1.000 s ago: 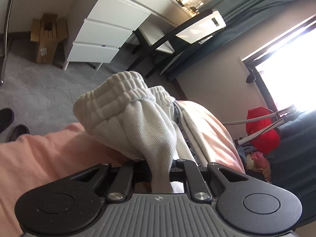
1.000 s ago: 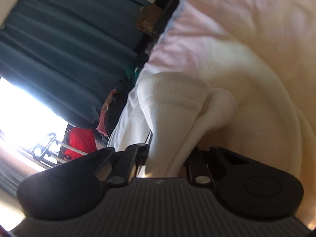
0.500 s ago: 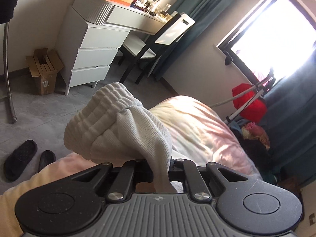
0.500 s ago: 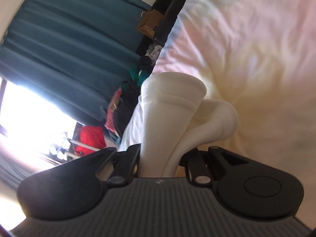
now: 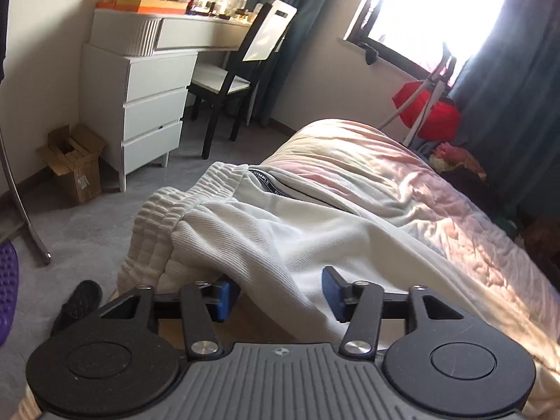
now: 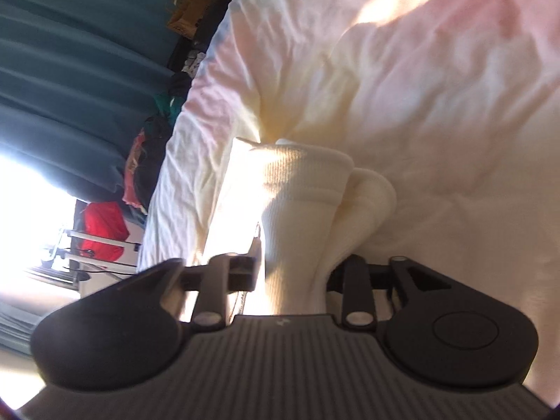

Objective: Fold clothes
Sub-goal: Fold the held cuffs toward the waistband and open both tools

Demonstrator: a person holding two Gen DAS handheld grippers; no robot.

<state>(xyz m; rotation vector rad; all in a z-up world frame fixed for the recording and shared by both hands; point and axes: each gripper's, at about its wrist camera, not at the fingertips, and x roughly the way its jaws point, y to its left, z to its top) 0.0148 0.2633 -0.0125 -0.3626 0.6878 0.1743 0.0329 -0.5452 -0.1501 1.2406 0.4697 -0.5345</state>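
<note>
Your left claw (image 5: 276,292) is wide open, gripping nothing, your right claw (image 6: 292,273) looks half-open around the cuffs (image 6: 315,189); waistband (image 5: 182,203) at 10 o'clock overhangs the bed (image 5: 437,203) edge, so the pants (image 5: 280,238) could slide floorward.

The left gripper (image 5: 276,295) has a grey ribbed body, black linkage arms with silver screws, round black side discs and blue pads (image 5: 331,288) (a small crosshair mark sits mid-body). The right gripper (image 6: 290,274) is built alike.

The dresser (image 5: 150,80) top clutter is way too blurry to make out, and the white pants (image 5: 280,238) hide their own lower legs.
</note>
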